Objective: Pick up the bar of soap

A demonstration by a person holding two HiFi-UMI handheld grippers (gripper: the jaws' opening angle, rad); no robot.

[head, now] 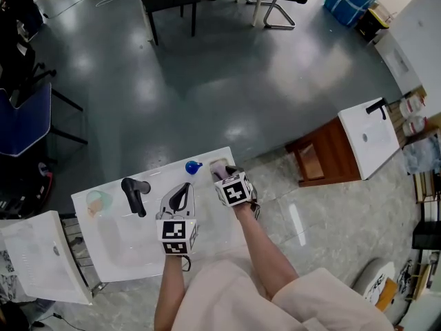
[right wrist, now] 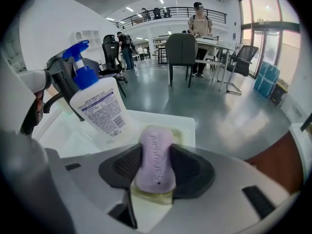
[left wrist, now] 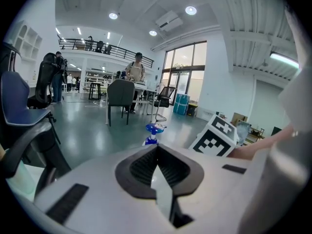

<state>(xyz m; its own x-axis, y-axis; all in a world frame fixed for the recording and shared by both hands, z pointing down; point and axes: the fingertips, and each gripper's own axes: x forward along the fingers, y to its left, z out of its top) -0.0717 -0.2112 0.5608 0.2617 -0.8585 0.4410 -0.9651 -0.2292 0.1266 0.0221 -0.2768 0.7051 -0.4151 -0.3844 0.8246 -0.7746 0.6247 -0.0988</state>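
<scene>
Grey polished flooring surrounds a white basin unit [head: 103, 254] in the head view. A black faucet [head: 135, 196] stands on the unit, with a blue-capped pump bottle [head: 193, 165] and a pale soap dish [head: 219, 163] at the far edge. The left gripper [head: 182, 193] is over the basin and the right gripper [head: 221, 174] is at the soap dish. In the left gripper view, the black pads [left wrist: 141, 167] meet at the centre line with nothing between them, and the pump bottle shows beyond them. In the right gripper view, the pads [right wrist: 192, 169] are clamped on both long faces of the purple bar of soap [right wrist: 156, 157]. The bar stands on edge directly over the soap dish, beside the pump bottle. Whether the bar touches the dish cannot be determined.
</scene>
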